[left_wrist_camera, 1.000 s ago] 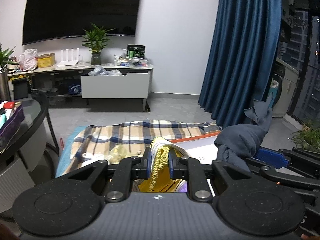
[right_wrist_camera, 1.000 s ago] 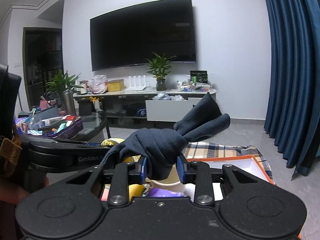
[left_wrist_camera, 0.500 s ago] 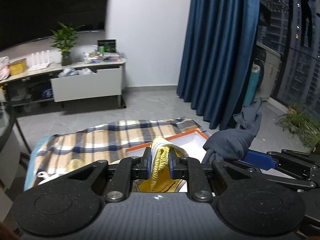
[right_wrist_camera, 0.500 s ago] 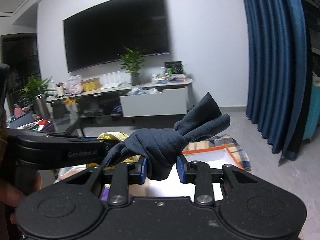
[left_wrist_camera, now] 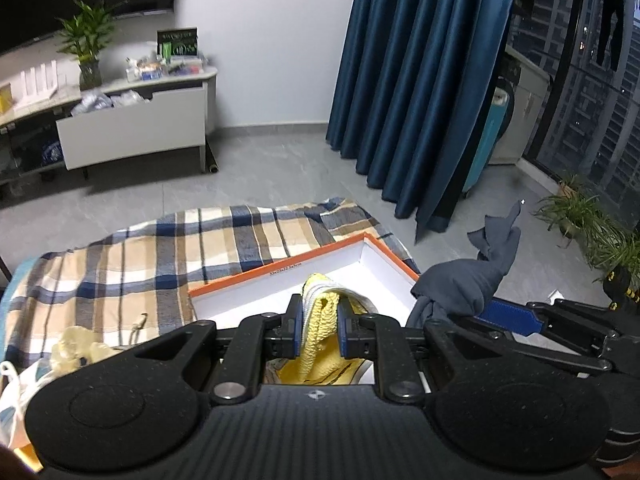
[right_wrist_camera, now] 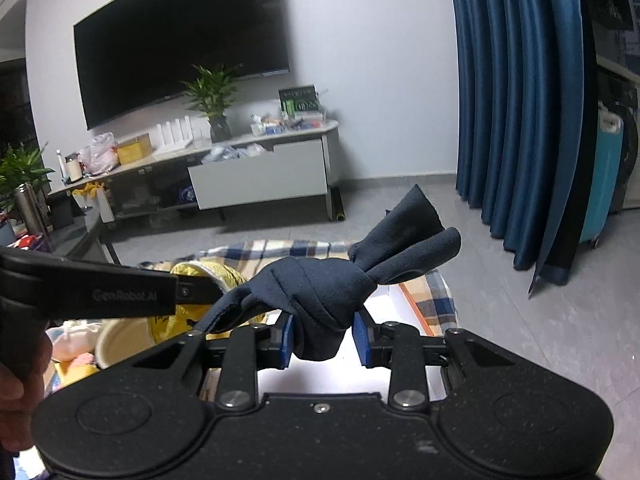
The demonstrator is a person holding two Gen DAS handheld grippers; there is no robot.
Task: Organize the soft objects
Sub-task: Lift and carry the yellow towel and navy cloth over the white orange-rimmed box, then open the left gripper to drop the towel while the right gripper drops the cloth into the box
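Navy knotted cloth bundle (right_wrist_camera: 320, 300) pinched between blue pads of right gripper (right_wrist_camera: 323, 340), knot bulging above the jaws, two loose tails sticking up and to the right; same bundle seen from left wrist view at right edge, held up in the air just past the near right corner of the box. Yellow knit cloth (left_wrist_camera: 320, 320) squeezed tight between pads of left gripper (left_wrist_camera: 319, 326), jaws nearly pressed together on it, rest of cloth hanging down below the fingers over the box interior. White box with orange rim (left_wrist_camera: 280, 270) sitting on plaid blanket (left_wrist_camera: 160, 248), open top, inside looks bare apart from what hangs into it. Both grippers side by side, angled down toward the box. Pale crumpled items (left_wrist_camera: 76, 346) lying on blanket left of box, too blurred to name. Step in hand, judged: carrying both soft items to the box, transport nearly done, drop-off not yet made. Next move likely calls for lowering each item inside the rim, then spreading jaws to let go; navy bundle needs shifting further over the box first, since it sits near the corner. Risk: hanging yellow cloth or navy tail draping over the rim instead of landing inside
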